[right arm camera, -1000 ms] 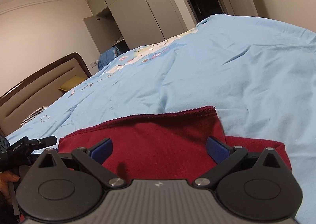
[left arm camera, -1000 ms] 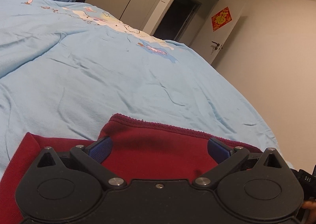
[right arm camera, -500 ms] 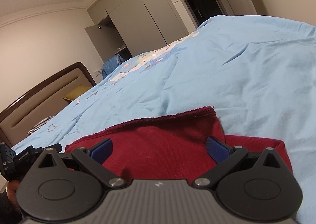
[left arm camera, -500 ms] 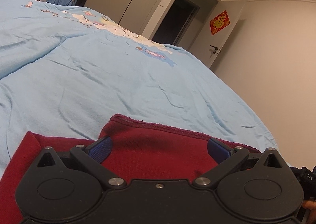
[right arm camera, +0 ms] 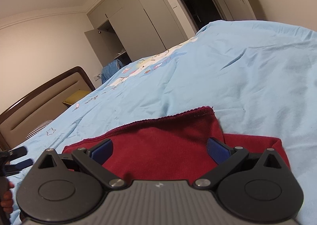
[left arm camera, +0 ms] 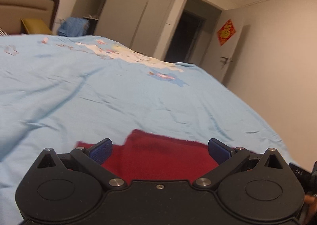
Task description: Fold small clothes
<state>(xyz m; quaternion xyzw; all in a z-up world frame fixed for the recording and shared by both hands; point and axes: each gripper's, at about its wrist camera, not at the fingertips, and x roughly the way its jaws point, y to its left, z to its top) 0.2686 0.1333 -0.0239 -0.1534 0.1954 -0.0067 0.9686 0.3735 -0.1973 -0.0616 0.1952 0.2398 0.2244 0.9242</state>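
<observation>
A dark red knitted garment (right arm camera: 164, 151) lies folded on the light blue quilted bed cover (right arm camera: 247, 78), near the edge of the bed closest to both cameras. In the right wrist view its upper layer ends in a stitched hem that runs up to a corner, and a lower layer shows past that corner toward the right. The right tool (right arm camera: 160, 150) hangs over the garment with its blue-padded fingers (right arm camera: 103, 150) spread wide apart, holding nothing. The left tool (left arm camera: 160, 150) is likewise spread wide over the same red cloth (left arm camera: 158, 157), gripping nothing; that view is blurred. Whether either tool's pads touch the fabric cannot be told. At the lower left edge of the right wrist view, part of the left tool and the fingers of a hand (right arm camera: 7, 199) on its handle show. Beyond the bed stand a brown upholstered headboard (right arm camera: 45, 98), a grey built-in wardrobe (right arm camera: 138, 12) with one door open, a dark doorway (right arm camera: 200, 0) and a red diamond-shaped door decoration (left arm camera: 226, 32).
</observation>
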